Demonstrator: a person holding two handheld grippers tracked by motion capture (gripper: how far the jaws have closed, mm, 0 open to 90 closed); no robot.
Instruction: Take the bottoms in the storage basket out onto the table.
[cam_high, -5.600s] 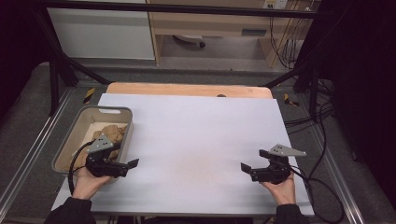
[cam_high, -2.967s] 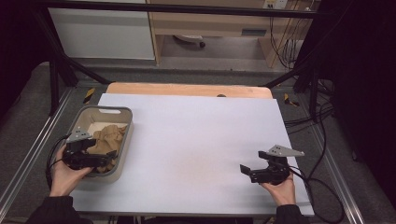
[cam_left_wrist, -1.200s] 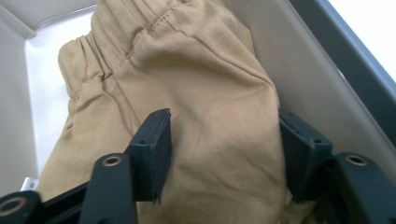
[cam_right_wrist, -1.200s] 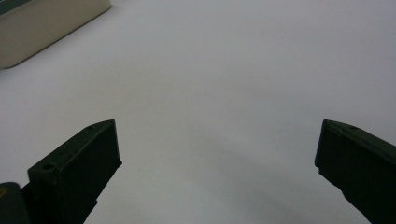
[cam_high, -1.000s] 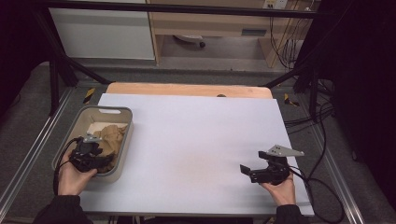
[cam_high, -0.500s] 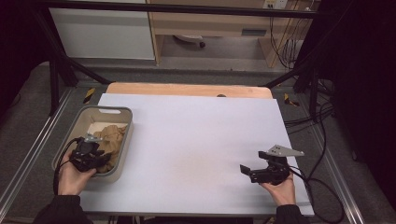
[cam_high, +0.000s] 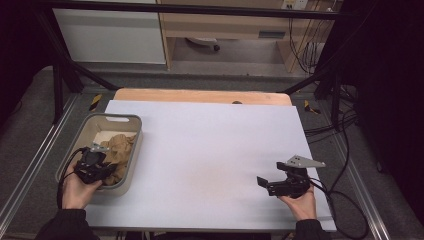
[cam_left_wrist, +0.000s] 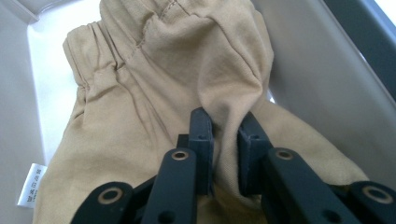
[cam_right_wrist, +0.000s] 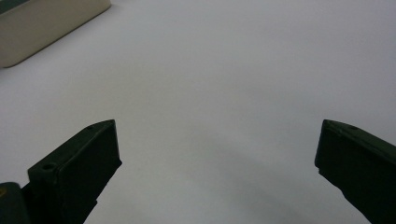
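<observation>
Tan cloth bunched in the bin, a fold pinched between the left gripper's pads, jaws just closed on it to a narrow gap. Lies straight ahead of and under that gripper, long axis running away toward the elastic waistband. Right gripper well apart over the bare white table, 2 jaws wide, holding nothing. Left hand clearly nearer; likely next a lift out.

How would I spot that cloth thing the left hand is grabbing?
Look at the white table, then the beige bin at its left edge. Inside lies crumpled tan cloth with a gathered hem and small white tag, a fold pinched in the left tongs.
</observation>
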